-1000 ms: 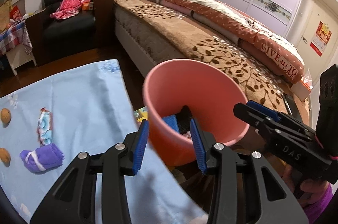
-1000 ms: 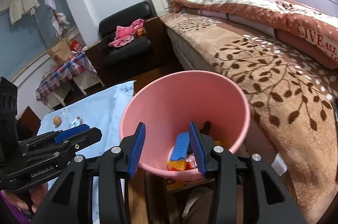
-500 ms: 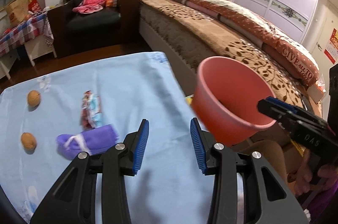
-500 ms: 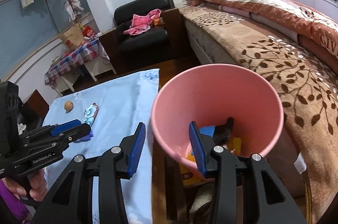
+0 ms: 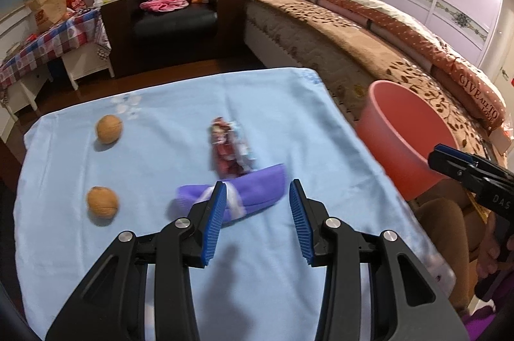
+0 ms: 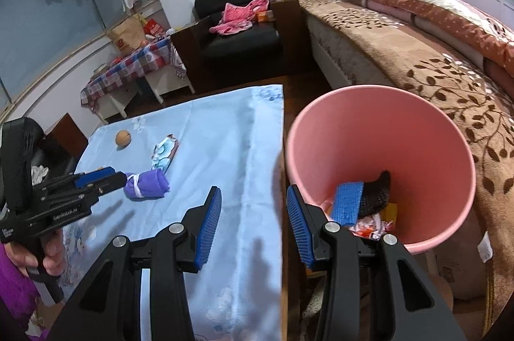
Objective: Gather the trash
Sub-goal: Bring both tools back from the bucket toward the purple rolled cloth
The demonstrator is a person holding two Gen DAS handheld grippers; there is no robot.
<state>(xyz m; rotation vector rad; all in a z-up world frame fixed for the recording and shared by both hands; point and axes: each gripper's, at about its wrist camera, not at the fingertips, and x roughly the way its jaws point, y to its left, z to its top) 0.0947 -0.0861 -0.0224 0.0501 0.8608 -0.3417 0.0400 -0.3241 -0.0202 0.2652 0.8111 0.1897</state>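
Note:
A pink bin (image 6: 379, 167) stands beside the table's right edge, holding a blue sponge (image 6: 347, 201), a dark scrap and wrappers; it also shows in the left wrist view (image 5: 401, 145). On the light blue tablecloth (image 5: 160, 154) lie a purple rolled cloth (image 5: 244, 196), a snack wrapper (image 5: 229, 149) and two walnuts (image 5: 109, 124) (image 5: 102, 201). My left gripper (image 5: 255, 215) is open and empty, just in front of the purple cloth. My right gripper (image 6: 253, 220) is open and empty, over the table edge next to the bin.
A bed (image 5: 369, 51) with a brown cover runs behind the bin. A black armchair (image 5: 175, 10) with pink clothes stands beyond the table. A small table with a checked cloth (image 5: 48, 42) is at far left.
My left gripper has swung left from over the bin to the table and now faces the purple cloth. My right gripper has shifted left, off the bin's centre to the table edge.

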